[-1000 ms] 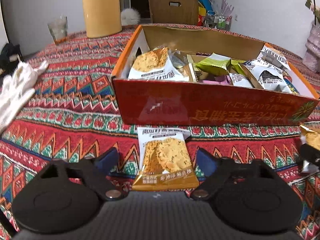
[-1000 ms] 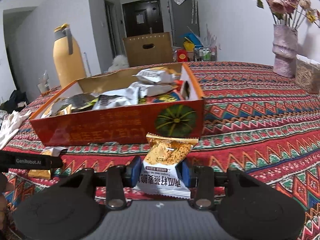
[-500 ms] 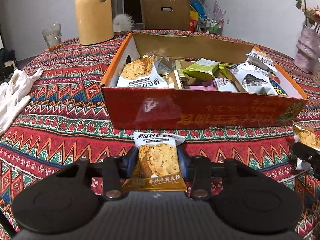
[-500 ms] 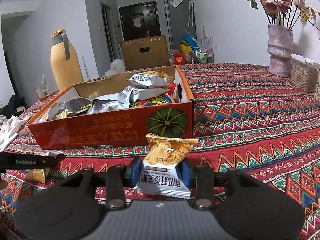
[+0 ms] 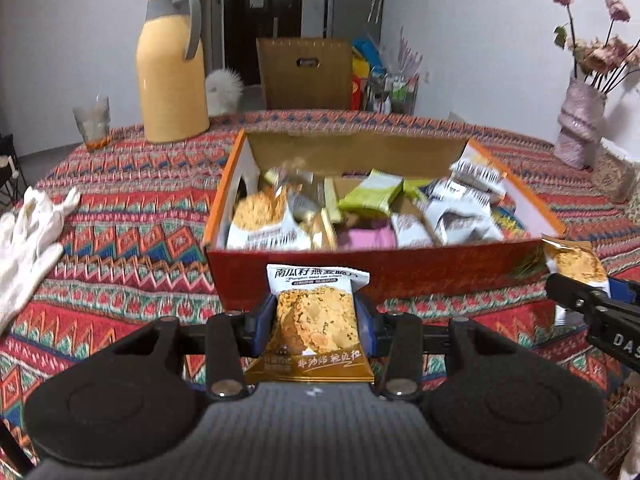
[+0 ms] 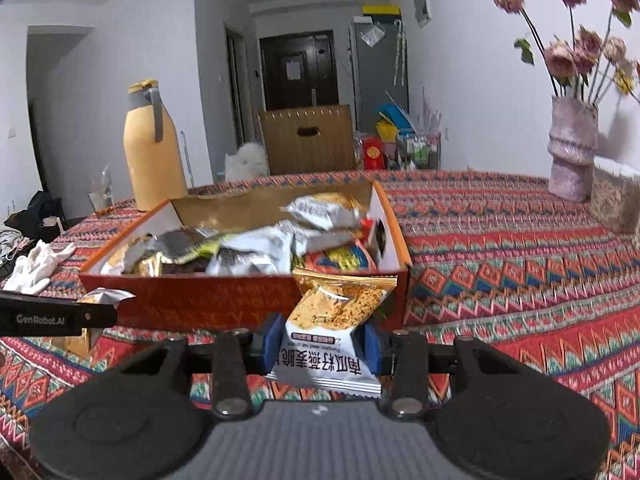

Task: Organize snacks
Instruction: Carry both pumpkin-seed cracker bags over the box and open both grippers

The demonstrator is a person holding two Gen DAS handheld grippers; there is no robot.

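Note:
My left gripper (image 5: 316,324) is shut on a cookie packet (image 5: 316,320) with a white top and gold bottom, held above the tablecloth in front of the red snack box (image 5: 380,272). My right gripper (image 6: 320,340) is shut on a second cookie packet (image 6: 332,324), gold end forward, held before the box's right front corner (image 6: 400,280). The box holds several snack packets. The right gripper and its packet (image 5: 576,264) show at the right edge of the left wrist view. The left gripper's finger (image 6: 60,316) shows at the left of the right wrist view.
A yellow thermos jug (image 5: 172,68) and a glass (image 5: 94,122) stand at the back left. A white glove (image 5: 28,236) lies at the left. A vase of dried flowers (image 6: 570,148) stands at the back right. A patterned cloth (image 6: 520,260) covers the table.
My left gripper closed on the cookie packet that lay on the cloth and lifted it. Both grippers have risen, so the inside of the box shows more.

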